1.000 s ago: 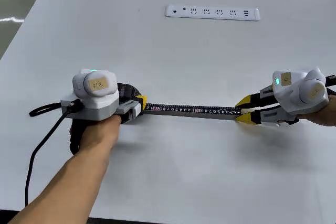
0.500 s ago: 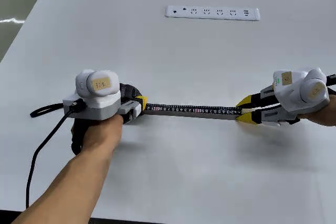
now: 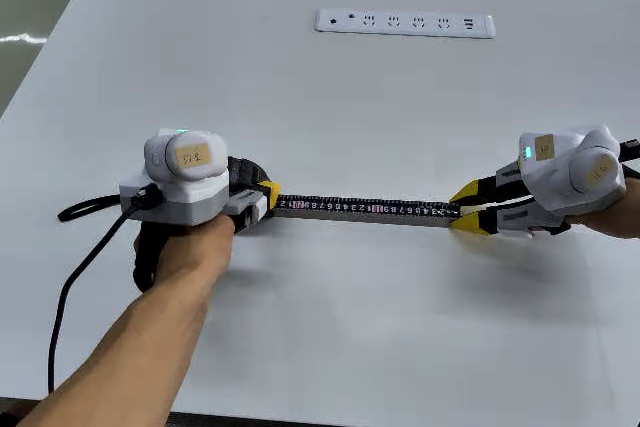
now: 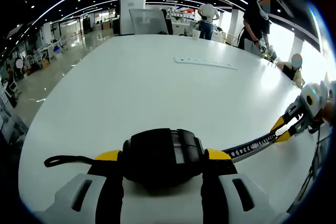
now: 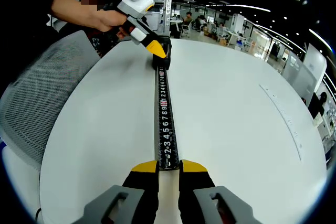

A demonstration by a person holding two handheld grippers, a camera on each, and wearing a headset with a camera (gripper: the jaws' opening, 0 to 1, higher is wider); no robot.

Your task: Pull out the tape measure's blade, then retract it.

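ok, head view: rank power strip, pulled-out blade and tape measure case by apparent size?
1. power strip: about as long as the blade, but wider
2. blade
3. tape measure case: smallest showing, partly hidden by the left gripper

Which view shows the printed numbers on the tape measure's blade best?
The right gripper view: the blade runs straight up the middle, digits large and readable. The head view shows its whole pulled-out length side-on, digits tiny. The left gripper view catches a short stretch at the right.
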